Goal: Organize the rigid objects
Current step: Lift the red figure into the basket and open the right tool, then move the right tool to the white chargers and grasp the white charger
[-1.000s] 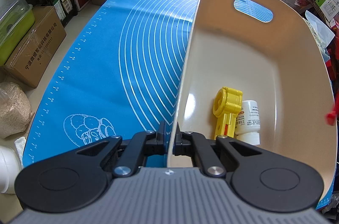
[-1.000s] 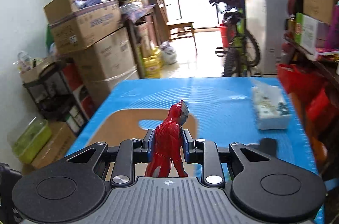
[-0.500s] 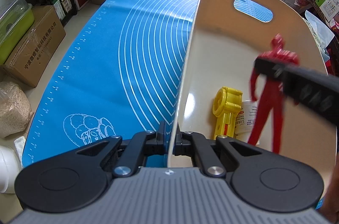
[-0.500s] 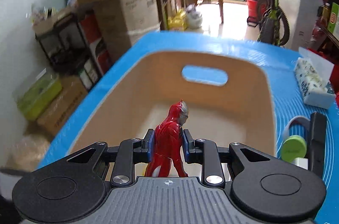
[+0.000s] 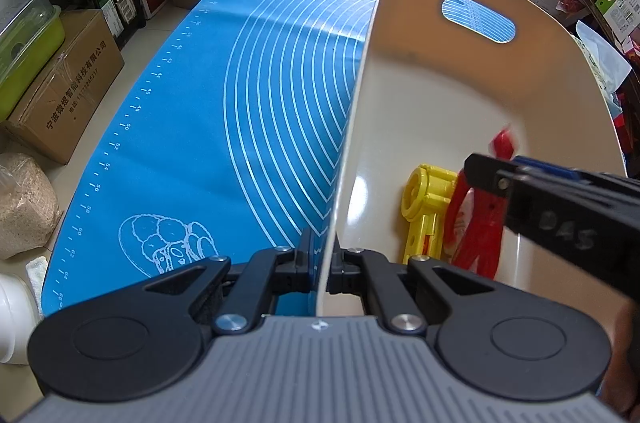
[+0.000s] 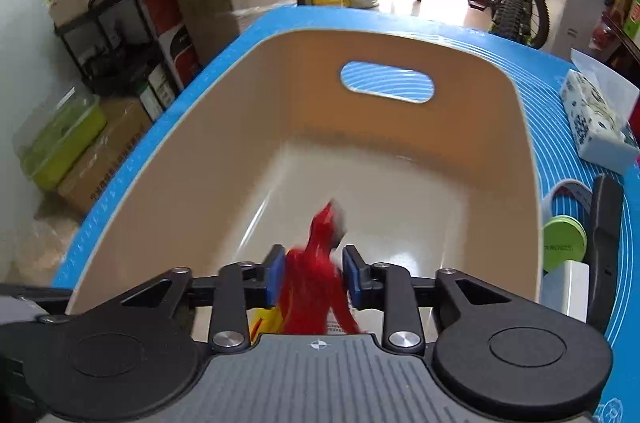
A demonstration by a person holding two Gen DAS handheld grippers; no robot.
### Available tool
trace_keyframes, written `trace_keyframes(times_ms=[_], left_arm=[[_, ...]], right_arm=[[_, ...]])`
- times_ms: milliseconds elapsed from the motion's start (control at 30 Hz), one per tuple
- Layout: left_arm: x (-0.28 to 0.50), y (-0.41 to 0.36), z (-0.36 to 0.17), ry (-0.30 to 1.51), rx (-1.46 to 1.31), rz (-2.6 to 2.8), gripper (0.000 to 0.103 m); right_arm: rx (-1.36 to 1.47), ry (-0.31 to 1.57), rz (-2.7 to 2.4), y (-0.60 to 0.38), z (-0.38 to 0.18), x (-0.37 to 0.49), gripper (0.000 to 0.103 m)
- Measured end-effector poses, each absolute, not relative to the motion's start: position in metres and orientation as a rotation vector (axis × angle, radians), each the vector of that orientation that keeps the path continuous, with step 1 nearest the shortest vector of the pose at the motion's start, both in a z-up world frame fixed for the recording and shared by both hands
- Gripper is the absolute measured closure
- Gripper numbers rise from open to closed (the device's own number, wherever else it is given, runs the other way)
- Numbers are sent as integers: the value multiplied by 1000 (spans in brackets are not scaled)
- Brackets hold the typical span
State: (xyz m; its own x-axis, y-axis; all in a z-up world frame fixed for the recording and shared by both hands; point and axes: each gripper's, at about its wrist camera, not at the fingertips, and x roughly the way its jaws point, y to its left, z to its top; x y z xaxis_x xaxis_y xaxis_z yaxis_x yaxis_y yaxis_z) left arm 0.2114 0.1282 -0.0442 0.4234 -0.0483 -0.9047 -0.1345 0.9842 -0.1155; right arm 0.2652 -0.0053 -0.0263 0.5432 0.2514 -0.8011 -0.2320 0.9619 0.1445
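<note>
Since the earlier frames the right gripper (image 6: 314,277) has come down over the near end of the beige bin (image 6: 400,163), and its fingers have just been opening: the blue pads (image 6: 275,273) now stand apart from the red figure (image 6: 310,287) between them, with a gap showing on each side. The figure is blurred, its head tipped toward the far right, its legs down inside the bin.

From the left wrist view, the same red figure (image 5: 478,223) sits low in the near part of the bin, partly hidden behind the right gripper's black fingers (image 5: 486,169). Just left of it lies a yellow toy (image 5: 426,199), touching or nearly touching the figure; which, I cannot tell. A white bottle behind the figure is mostly hidden.

Left gripper (image 5: 322,263) has its fingers closed on the bin's left wall (image 5: 352,127), pinching the thin rim at the near corner. The bin rests on a blue mat (image 5: 192,127) covering the desk, with an oval handle cutout (image 5: 478,19) in its far wall.

On the mat to the right of the bin, the right wrist view shows a green-lidded round container (image 6: 564,243), a white block (image 6: 568,289) near it, a black bar-shaped item (image 6: 606,243) just beside both, and a patterned tissue pack (image 6: 596,123) farther off.
</note>
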Motion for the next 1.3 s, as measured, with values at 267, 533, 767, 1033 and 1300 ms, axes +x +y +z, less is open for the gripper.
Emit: trace_keyframes(times_ms=[267, 533, 767, 1033, 1300], left_arm=[[212, 129, -43, 1135, -183, 54, 96], [212, 129, -43, 1135, -184, 54, 96], [211, 129, -44, 1135, -186, 54, 96], [211, 129, -43, 1135, -186, 54, 96], [211, 129, -43, 1135, -186, 54, 96]], right_arm=[[83, 853, 275, -35, 16, 255, 40], [113, 773, 186, -93, 46, 247, 39], [116, 798, 72, -143, 29, 247, 38], [80, 887, 39, -162, -14, 240, 38], [89, 1001, 45, -165, -58, 230, 38]])
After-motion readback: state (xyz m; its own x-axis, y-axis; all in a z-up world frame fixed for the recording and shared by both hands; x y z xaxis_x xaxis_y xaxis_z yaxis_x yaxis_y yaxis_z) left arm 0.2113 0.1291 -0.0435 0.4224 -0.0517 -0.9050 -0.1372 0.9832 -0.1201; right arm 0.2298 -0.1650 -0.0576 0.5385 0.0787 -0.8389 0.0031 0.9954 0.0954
